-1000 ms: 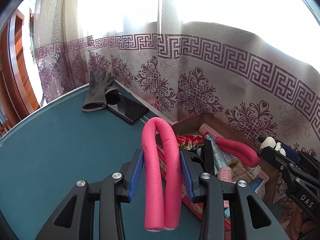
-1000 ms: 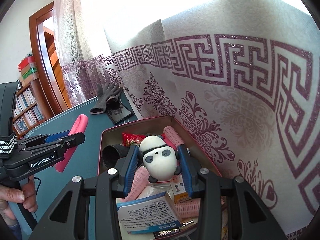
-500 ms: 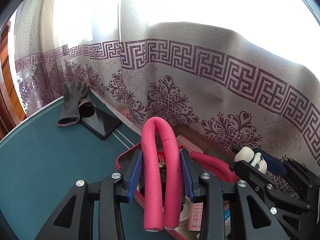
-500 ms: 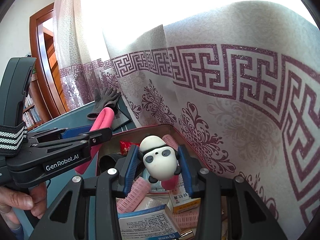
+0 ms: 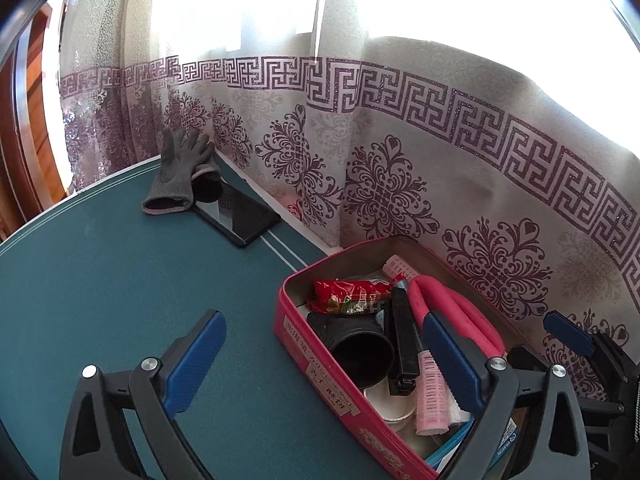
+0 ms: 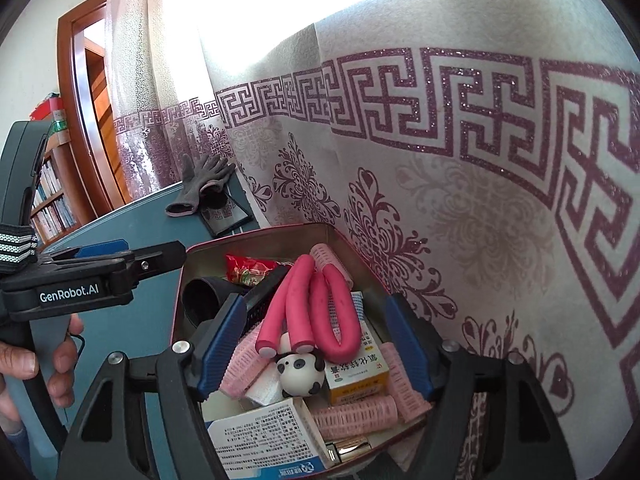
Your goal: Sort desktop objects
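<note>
Both grippers' jaws are opening, nothing between them — the grey glove (image 5: 182, 176) lies off at eleven o'clock from the left gripper (image 5: 324, 354), cuff nearest, nearer it than the right gripper (image 6: 316, 344) over the red tin (image 6: 178, 300).

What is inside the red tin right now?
Inside the red tin: pink foam rods, a panda figure, hair rollers, medicine boxes, a snack packet, a black cup. Its bottom is covered.

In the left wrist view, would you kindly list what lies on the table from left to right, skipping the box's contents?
Grey glove → black phone → red box.
</note>
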The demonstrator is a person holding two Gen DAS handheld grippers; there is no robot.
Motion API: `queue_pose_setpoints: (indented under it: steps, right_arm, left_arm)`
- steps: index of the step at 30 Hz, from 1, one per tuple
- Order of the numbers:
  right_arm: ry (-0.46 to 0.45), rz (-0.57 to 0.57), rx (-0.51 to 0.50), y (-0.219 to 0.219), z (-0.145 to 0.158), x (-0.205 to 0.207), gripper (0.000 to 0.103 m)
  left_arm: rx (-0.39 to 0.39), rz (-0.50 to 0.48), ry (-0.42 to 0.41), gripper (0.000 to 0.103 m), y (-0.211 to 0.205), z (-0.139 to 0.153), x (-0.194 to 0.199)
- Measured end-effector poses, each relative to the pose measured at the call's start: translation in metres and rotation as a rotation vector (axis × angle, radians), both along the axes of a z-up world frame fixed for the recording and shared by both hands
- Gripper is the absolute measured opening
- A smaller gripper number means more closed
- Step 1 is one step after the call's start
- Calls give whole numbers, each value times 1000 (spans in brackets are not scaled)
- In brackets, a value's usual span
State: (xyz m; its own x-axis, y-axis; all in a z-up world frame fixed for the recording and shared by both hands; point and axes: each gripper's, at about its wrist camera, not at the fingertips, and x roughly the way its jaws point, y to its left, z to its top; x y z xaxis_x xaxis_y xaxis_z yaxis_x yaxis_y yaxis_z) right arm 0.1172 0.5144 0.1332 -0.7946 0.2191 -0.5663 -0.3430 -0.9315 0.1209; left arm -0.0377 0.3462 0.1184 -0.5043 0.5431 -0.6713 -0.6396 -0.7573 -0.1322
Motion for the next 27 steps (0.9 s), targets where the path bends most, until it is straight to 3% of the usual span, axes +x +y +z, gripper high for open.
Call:
queue_pose_setpoints:
  steps: [7,13,27]
  right_arm:
    - [-36,30,-29,-2,-5,9,87]
    - [-51,62,-8,-14,-1,22,102]
    - [-64,25,48,-40,4,49,102]
  left_arm:
    - [-47,40,29,102,-13,0,11]
    - [-58,36,68,102,-19,7,29]
    - [-46,-66,61,102,-10,13,68]
